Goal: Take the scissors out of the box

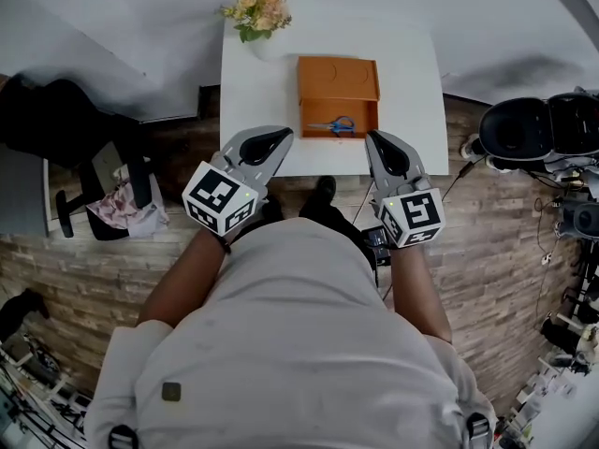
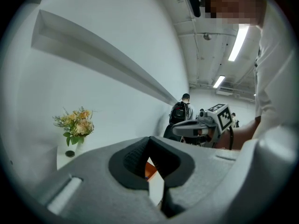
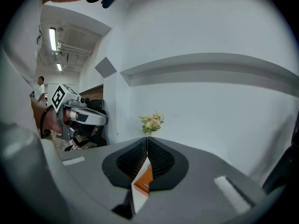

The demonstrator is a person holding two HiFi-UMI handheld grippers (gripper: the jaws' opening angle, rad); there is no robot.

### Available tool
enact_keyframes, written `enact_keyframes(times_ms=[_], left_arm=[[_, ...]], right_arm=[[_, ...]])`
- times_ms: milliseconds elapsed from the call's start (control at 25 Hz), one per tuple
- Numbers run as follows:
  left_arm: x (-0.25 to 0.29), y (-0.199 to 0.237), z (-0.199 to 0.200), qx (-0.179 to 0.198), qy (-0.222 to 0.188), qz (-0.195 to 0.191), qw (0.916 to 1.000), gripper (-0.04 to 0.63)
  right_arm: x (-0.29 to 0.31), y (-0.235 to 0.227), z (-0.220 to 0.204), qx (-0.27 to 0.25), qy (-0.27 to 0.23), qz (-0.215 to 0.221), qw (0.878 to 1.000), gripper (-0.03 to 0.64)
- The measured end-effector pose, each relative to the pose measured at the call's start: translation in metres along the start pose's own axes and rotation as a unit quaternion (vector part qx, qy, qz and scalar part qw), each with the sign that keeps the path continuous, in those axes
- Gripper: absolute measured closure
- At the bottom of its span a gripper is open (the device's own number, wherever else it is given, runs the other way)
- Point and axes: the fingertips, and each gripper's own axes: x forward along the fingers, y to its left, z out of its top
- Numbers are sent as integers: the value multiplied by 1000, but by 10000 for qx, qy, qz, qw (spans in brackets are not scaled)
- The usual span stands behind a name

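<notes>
An open orange box (image 1: 338,78) lies on the white table (image 1: 262,92), its lid folded back. Blue-handled scissors (image 1: 332,125) rest in the box's near compartment. My left gripper (image 1: 284,136) hovers at the table's front edge, left of the box, with its jaws shut and empty. At the same edge, right of the box, my right gripper (image 1: 372,137) is also shut and holds nothing. In the left gripper view the gripper (image 2: 149,139) shows only a sliver of the orange box (image 2: 148,172) below its closed tips. The right gripper view has the gripper (image 3: 147,139) closed above the box (image 3: 145,176).
A vase of flowers (image 1: 260,3) stands at the table's back left corner. A black chair (image 1: 65,120) with clutter sits left of the table, and black equipment (image 1: 538,129) to its right. A person with a backpack (image 2: 180,113) stands far off by the wall.
</notes>
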Motion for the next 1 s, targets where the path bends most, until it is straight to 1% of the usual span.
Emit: enact_keyframes(times_ms=[240,360,440,560,760,880,1000], left_arm=[[28,18,2,-122,49,293,9995,592],[43,29,3,-250,19,461,9986,592],[53,34,1,-313,35,546,9980,592],[67,38,-7,-400,121,661,9969,592],[87,44,-20,-608,196,856,9943,591],[94,50,-32,-734,270,1003,9919,591],[99,58,-44,-849,331,1152,9892,591]], right_arm=[[29,-32,-10,-166,280,327,9989,592],[49,-46,-26,-288,571,613,9961,580],[62,-53,-41,-417,837,859,9919,572],[78,-59,-65,-602,1188,1226,9835,563],[97,-70,-94,-994,1500,1679,9692,558],[109,-71,-119,-1223,1804,1991,9555,541],[119,-70,-150,-1503,2153,2281,9376,529]])
